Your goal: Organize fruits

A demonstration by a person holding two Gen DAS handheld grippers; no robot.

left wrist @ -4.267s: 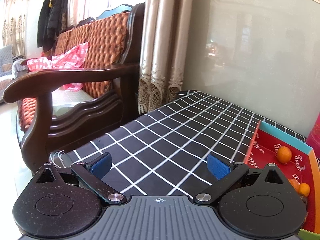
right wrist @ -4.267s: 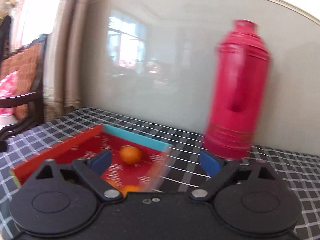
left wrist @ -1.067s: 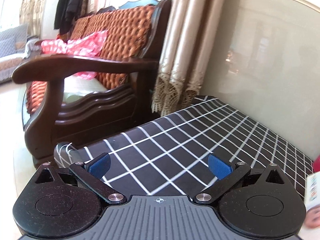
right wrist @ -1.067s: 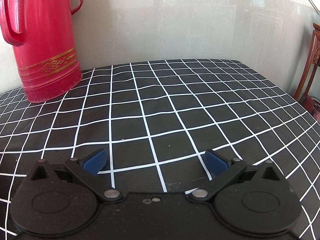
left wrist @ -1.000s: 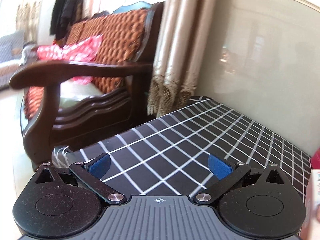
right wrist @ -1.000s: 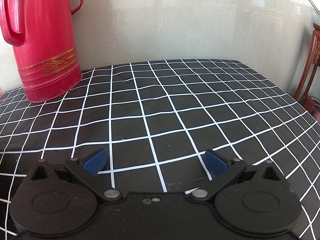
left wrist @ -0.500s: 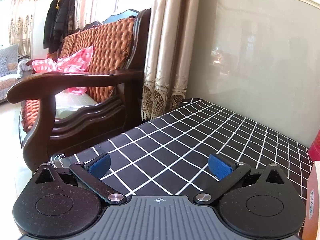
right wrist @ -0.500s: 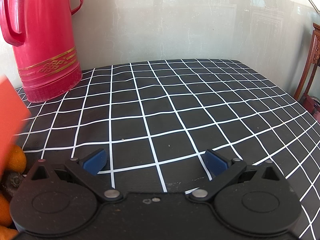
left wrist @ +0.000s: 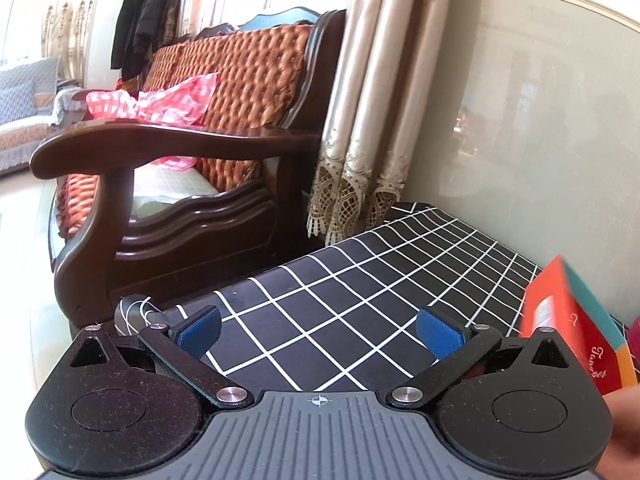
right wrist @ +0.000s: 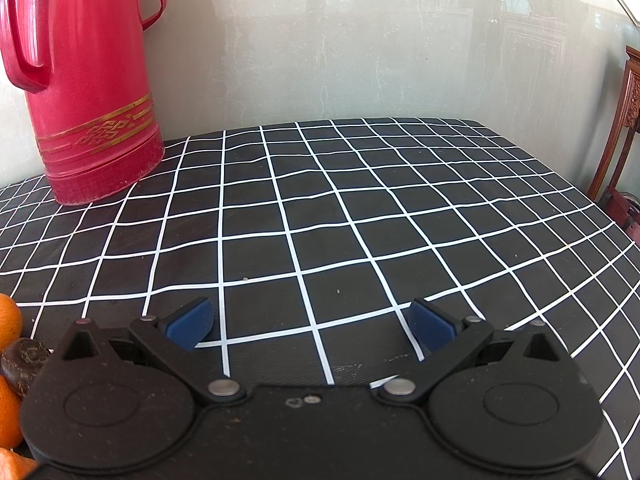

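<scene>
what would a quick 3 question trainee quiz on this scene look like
1. True or false: the left tongs and the right tongs are both open and hold nothing.
2. Which fruit shows at the left edge of the right wrist view? A) green apples B) oranges C) bananas
3. Fill in: the red flask stands upright on the ____ tablecloth.

Key
1. True: on each pair the blue pads stand wide apart with only cloth between them.
2. B: the oranges lie beside a small dark brown round thing that I cannot identify.
3. Black and white checked; the flask stands close to the wall.
</scene>
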